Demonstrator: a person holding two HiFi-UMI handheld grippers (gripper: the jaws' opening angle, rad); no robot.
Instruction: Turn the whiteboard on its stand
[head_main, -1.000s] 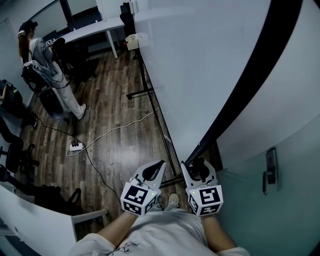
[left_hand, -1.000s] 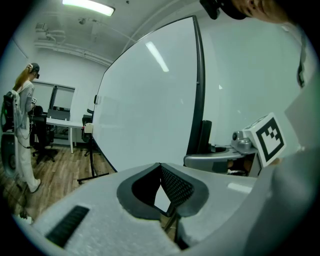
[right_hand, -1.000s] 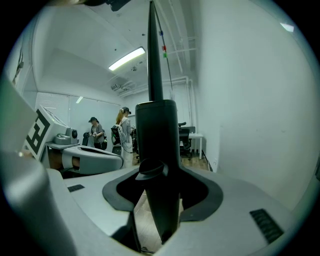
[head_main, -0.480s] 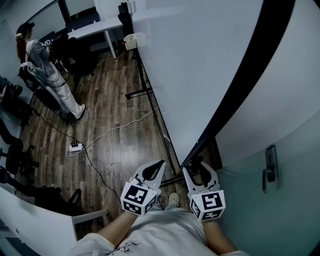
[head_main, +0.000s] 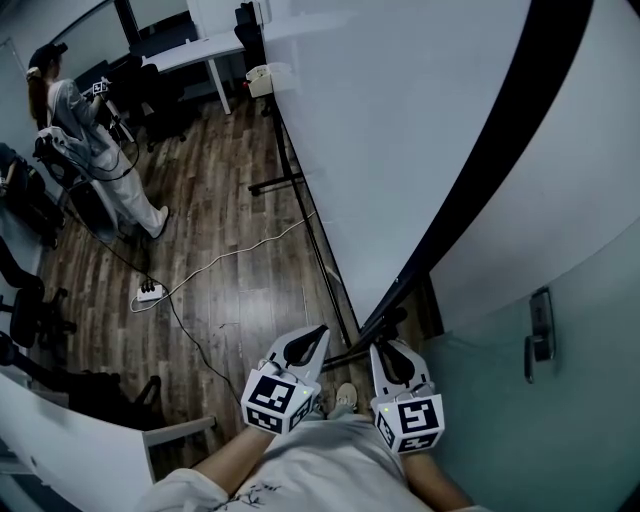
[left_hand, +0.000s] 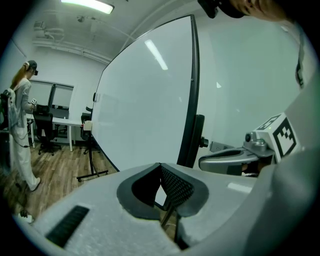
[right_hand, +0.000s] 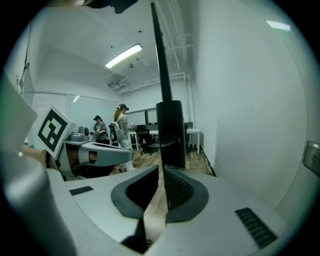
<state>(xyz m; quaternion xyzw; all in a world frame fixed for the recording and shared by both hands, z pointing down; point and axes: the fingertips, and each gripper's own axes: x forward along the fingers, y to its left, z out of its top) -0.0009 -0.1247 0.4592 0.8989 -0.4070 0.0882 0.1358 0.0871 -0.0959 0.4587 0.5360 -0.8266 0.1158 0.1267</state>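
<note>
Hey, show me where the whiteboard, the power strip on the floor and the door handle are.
whiteboard (head_main: 400, 130), head view, middle of its white face.
power strip (head_main: 152, 293), head view, its white body.
door handle (head_main: 543, 325), head view, its metal plate.

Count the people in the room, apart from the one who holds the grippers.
2. A person in light clothes stands near the desks; a person in darker clothes stands just beside, seen in the right gripper view only. The whiteboard may hide others.
</note>
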